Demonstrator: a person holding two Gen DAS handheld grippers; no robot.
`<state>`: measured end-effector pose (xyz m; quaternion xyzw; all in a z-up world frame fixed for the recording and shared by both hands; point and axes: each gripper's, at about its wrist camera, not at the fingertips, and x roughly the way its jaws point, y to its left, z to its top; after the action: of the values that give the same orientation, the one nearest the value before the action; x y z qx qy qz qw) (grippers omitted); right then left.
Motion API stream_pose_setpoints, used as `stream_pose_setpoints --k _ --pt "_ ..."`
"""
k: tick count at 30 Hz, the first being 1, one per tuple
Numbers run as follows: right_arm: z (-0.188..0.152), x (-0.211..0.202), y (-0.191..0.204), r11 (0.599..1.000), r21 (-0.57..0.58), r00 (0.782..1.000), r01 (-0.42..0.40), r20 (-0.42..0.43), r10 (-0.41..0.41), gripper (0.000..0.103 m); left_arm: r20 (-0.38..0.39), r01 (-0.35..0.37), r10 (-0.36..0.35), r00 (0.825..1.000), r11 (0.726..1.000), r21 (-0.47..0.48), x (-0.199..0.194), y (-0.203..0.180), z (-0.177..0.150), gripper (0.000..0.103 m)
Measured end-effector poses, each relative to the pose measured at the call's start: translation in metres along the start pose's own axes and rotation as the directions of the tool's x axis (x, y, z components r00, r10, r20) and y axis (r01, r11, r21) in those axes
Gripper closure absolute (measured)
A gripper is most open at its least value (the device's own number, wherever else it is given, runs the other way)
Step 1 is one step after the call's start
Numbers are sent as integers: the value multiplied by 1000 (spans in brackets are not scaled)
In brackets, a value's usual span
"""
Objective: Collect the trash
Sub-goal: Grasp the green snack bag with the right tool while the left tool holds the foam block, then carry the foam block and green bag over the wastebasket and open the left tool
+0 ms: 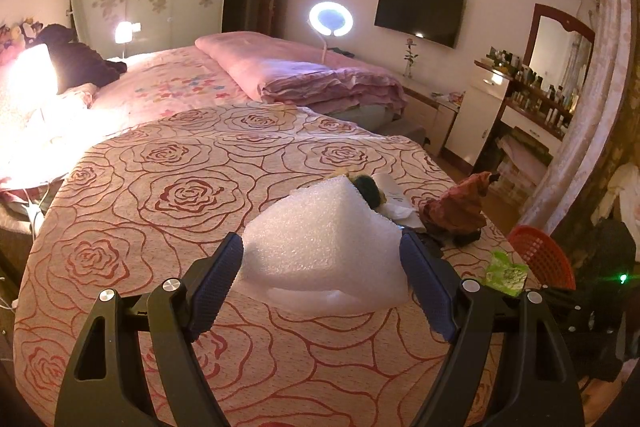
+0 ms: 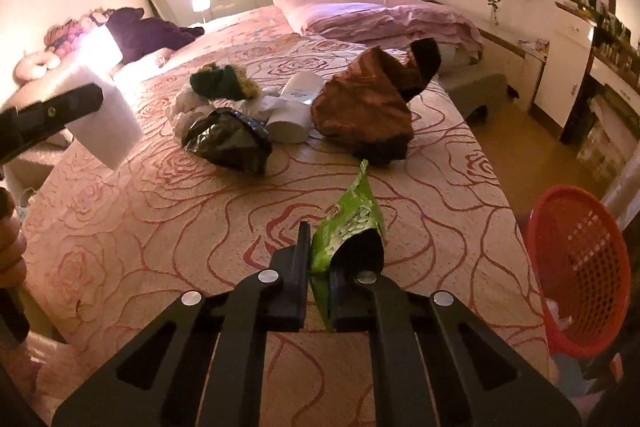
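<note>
With our right tongs [image 2: 320, 267] clenched on the green snack wrapper [image 2: 352, 223] and left tongs [image 1: 320, 263] gripping foam sheet [image 1: 320, 247], a thin pinch risks slipping before the red basket [image 2: 580, 259] to their right.

The left gripper [image 1: 322, 259] holds a white foam sheet [image 1: 324, 239] between its wide-set jaws, both blue pads [image 1: 216, 283] against its sides, above a bed [image 1: 160, 227] spread with a rose-patterned cover. Beyond the foam lie a dark wad [image 1: 370, 189], white paper [image 1: 394, 197] and a crumpled brown bag [image 1: 456, 207]. A green wrapper [image 1: 506, 273] shows to the right, near a red basket [image 1: 542, 257] past the bed's edge. Further back sit a folded pink quilt [image 1: 304, 75], a ring lamp [image 1: 327, 18] and a wall TV [image 1: 418, 13].
</note>
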<state>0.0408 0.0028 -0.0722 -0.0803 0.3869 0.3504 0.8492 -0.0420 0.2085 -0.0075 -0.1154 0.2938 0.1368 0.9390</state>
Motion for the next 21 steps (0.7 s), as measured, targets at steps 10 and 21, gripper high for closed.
stream_pose_setpoints --k 10,21 --pt "6 -30 -16 999 42 998 -8 69 5 95 -3 15 -15 1000 1000 18 0 -11 -2 26" --pt "4 -56 -35 998 64 993 19 113 -26 95 -2 55 -55 998 996 64 -1 -36 -5 26"
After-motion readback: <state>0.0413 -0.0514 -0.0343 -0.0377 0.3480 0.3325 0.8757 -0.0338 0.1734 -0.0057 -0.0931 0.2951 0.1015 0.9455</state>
